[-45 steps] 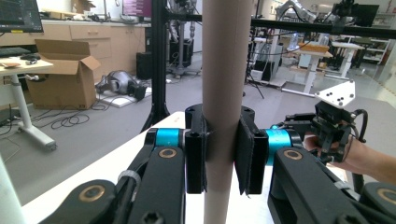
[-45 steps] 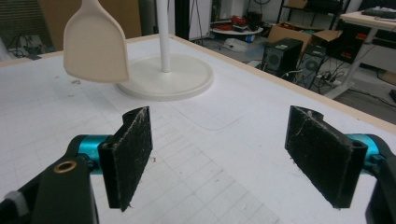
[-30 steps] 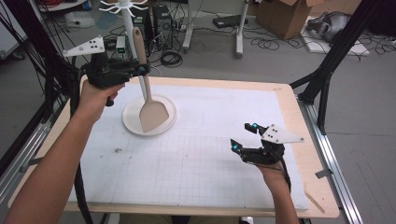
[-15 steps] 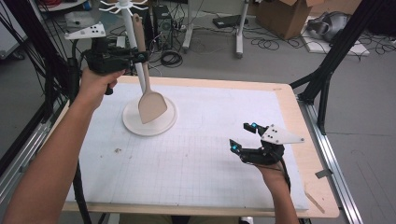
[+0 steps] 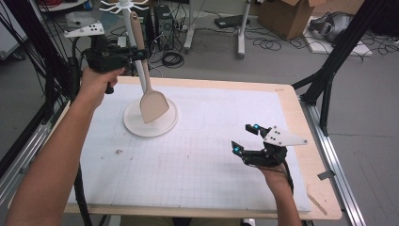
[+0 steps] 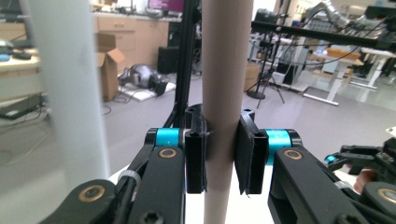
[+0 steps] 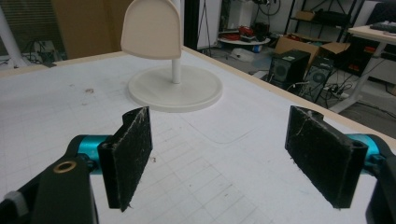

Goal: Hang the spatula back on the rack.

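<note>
A beige spatula (image 5: 152, 105) hangs blade-down just above the round base of a white stand (image 5: 136, 126). My left gripper (image 5: 138, 54) is shut on its handle (image 6: 223, 70) about midway up, black pads (image 6: 195, 154) pressing on both sides. The handle's top reaches up near the stand's hooks (image 5: 123, 5). The stand's white pole (image 6: 70, 84) runs close beside the handle. My right gripper (image 5: 244, 137) rests low over the mat at the right, open and holding nothing (image 7: 219, 128). From there the spatula blade (image 7: 152, 30) hangs in front of the pole (image 7: 176, 71).
A white gridded mat (image 5: 197, 155) covers the wooden table (image 5: 301, 122). A small dark speck (image 5: 118, 151) lies on the mat near the left. Black frame posts (image 5: 329, 70) stand at the right edge, and cables and boxes lie on the floor beyond.
My left gripper has carried the spatula a little up and away from me, so the blade now hangs higher over the stand's base. My right gripper has stayed put.
</note>
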The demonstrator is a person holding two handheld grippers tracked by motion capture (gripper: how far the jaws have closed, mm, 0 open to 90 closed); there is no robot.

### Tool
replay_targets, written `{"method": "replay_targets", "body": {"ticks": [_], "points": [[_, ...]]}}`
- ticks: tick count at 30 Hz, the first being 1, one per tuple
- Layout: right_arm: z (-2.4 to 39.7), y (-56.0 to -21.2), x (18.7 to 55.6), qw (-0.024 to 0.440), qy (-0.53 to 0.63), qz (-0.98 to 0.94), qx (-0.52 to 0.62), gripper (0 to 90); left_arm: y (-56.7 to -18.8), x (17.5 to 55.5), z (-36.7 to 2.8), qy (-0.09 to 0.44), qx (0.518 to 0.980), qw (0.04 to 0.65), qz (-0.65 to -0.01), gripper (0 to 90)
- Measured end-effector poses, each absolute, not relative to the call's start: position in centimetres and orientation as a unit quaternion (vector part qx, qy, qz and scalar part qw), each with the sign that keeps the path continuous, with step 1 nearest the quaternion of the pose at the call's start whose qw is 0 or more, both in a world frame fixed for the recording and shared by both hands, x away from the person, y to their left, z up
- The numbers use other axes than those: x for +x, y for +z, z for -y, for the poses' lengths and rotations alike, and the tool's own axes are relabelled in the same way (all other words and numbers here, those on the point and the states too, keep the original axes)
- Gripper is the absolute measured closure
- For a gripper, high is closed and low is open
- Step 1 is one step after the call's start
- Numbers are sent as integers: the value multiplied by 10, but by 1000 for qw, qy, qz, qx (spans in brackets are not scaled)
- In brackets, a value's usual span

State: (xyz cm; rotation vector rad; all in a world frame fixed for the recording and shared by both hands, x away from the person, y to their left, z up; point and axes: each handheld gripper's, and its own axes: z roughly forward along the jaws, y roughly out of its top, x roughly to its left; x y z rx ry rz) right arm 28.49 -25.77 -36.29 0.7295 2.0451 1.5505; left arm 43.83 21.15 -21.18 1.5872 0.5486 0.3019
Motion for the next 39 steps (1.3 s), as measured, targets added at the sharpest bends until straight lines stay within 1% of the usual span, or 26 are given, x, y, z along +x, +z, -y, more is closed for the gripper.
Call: {"method": "replay_targets", "body": {"ticks": [4, 10, 11, 12, 13, 14, 16, 22, 24, 26, 34, 39], "points": [[257, -363, 286, 236, 564, -746, 263, 217, -213, 441, -213, 137, 696, 659, -250, 756], [258, -365, 286, 234, 567, -743, 269, 217, -213, 437, -212, 164, 695, 652, -256, 745], [258, -366, 285, 233, 566, -743, 272, 217, -213, 435, -211, 174, 688, 655, -260, 683], [258, -366, 285, 234, 567, -743, 269, 217, -214, 433, -212, 185, 676, 662, -267, 570], [259, -367, 285, 233, 566, -743, 271, 217, -215, 429, -212, 194, 671, 662, -271, 482], [259, -367, 285, 234, 566, -743, 271, 217, -217, 426, -213, 201, 673, 659, -269, 455], [259, -368, 284, 233, 565, -743, 273, 217, -223, 420, -214, 207, 678, 653, -266, 432], [258, -368, 285, 234, 563, -743, 275, 217, -242, 396, -224, 219, 662, 668, -260, 325], [258, -368, 286, 238, 562, -744, 274, 217, -249, 386, -228, 231, 647, 678, -263, 217], [258, -369, 286, 240, 558, -744, 277, 217, -256, 375, -232, 244, 648, 672, -263, 167], [264, -375, 286, 252, 549, -739, 297, 215, -289, 347, -253, 267, 659, 657, -249, 160], [271, -380, 284, 262, 535, -740, 313, 200, -320, 331, -265, 278, 657, 655, -249, 152]]}}
